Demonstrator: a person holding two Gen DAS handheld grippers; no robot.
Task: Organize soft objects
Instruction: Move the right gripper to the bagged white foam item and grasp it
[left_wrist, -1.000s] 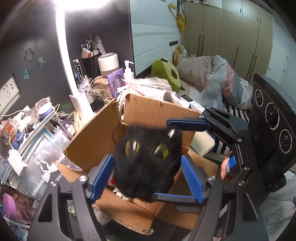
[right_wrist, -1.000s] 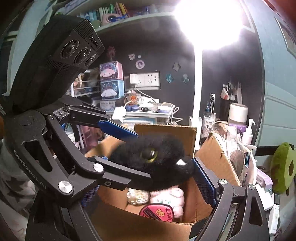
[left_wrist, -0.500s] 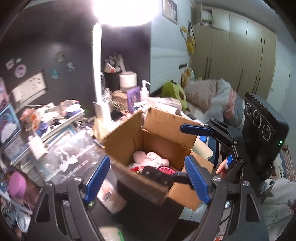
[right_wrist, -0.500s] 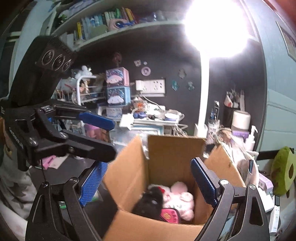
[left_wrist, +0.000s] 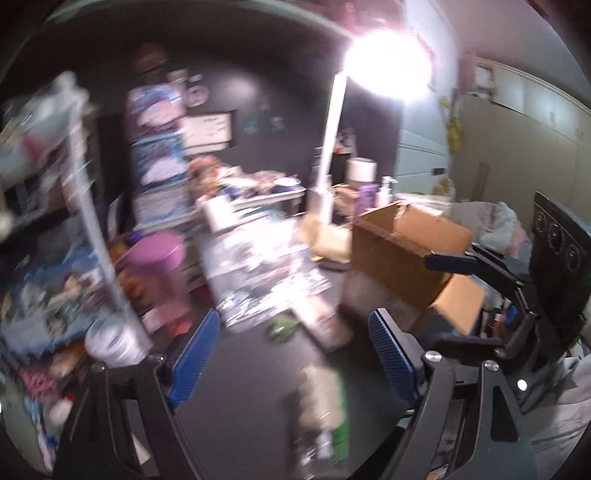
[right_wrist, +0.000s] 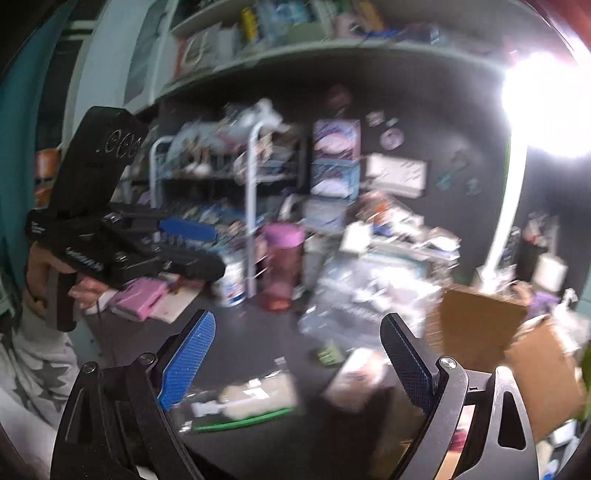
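Both views are blurred by motion. The open cardboard box (left_wrist: 406, 258) stands at the right of the dark desk; it also shows at the right edge of the right wrist view (right_wrist: 480, 325). Its contents are hidden from here. My left gripper (left_wrist: 291, 362) is open and empty over the dark desk, left of the box. My right gripper (right_wrist: 299, 358) is open and empty above the desk. The right gripper shows in the left wrist view (left_wrist: 480, 295) beside the box, and the left gripper shows at the left of the right wrist view (right_wrist: 184, 240).
A pink lidded bottle (right_wrist: 282, 266) and a white tub (right_wrist: 232, 284) stand by a white wire rack (right_wrist: 251, 206). Flat packets (right_wrist: 251, 402) lie on the desk near me. Clutter lines the back wall under a bright lamp (left_wrist: 332, 147).
The black plush cat left the grippers and dropped into the box. Both grippers then swung left and away from the box, which now sits at the right of both views.
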